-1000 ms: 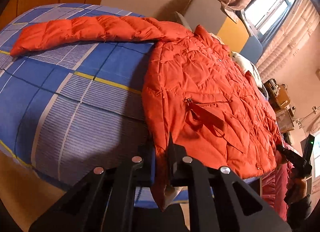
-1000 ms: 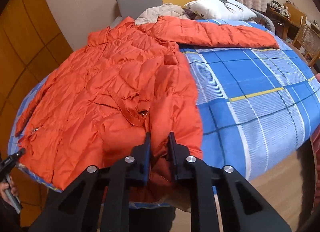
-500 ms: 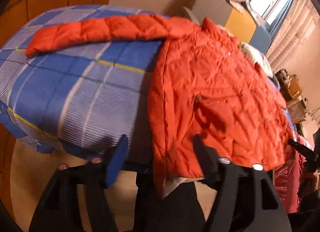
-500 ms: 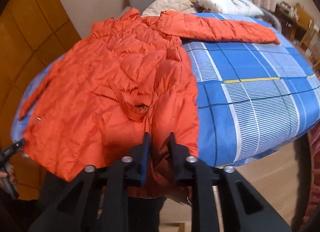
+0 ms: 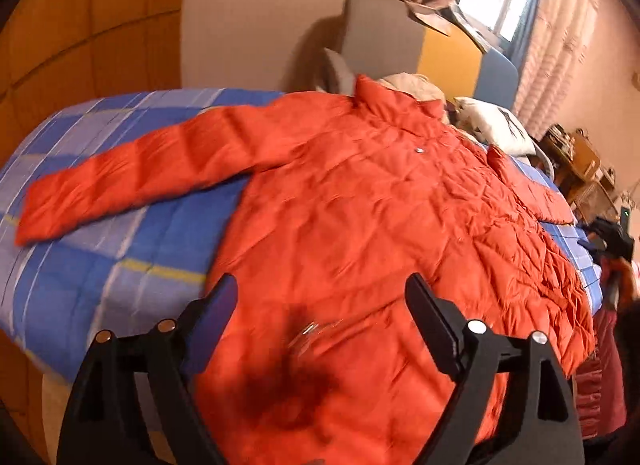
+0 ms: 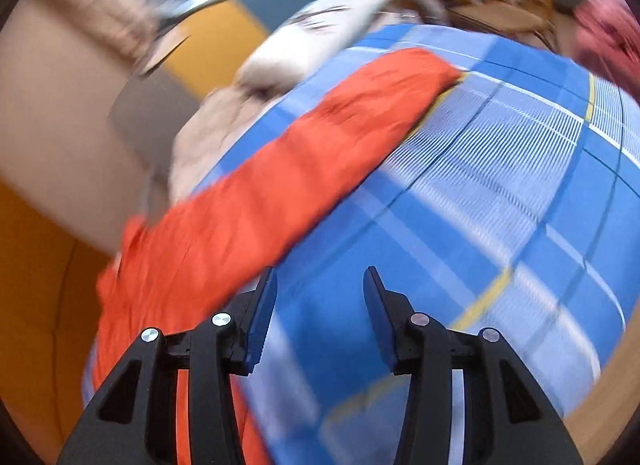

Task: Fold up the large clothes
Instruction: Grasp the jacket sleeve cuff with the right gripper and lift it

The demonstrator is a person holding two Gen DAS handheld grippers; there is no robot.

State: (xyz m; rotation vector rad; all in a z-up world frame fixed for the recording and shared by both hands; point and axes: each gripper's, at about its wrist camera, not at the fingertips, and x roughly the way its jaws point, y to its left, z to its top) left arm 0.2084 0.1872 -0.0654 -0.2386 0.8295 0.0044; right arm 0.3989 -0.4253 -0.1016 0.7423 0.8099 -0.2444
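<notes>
Both grippers let go of the jacket (image 5: 360,225) hem; jaws opening, nothing between them. Left gripper (image 5: 320,305) rose over the jacket body. Right gripper (image 6: 320,297) swung off the jacket, over the blue bedspread (image 6: 500,205) beside the sleeve (image 6: 320,145).

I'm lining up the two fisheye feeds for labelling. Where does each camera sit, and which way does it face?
Left wrist: on the left tongs, looking down along the opening fingers at the jacket on the bed; the right tongs show at the right edge.
Right wrist: on the right tongs, opening, over bare bedspread beside one sleeve.
Shared: jacket, bed, pillow.
</notes>
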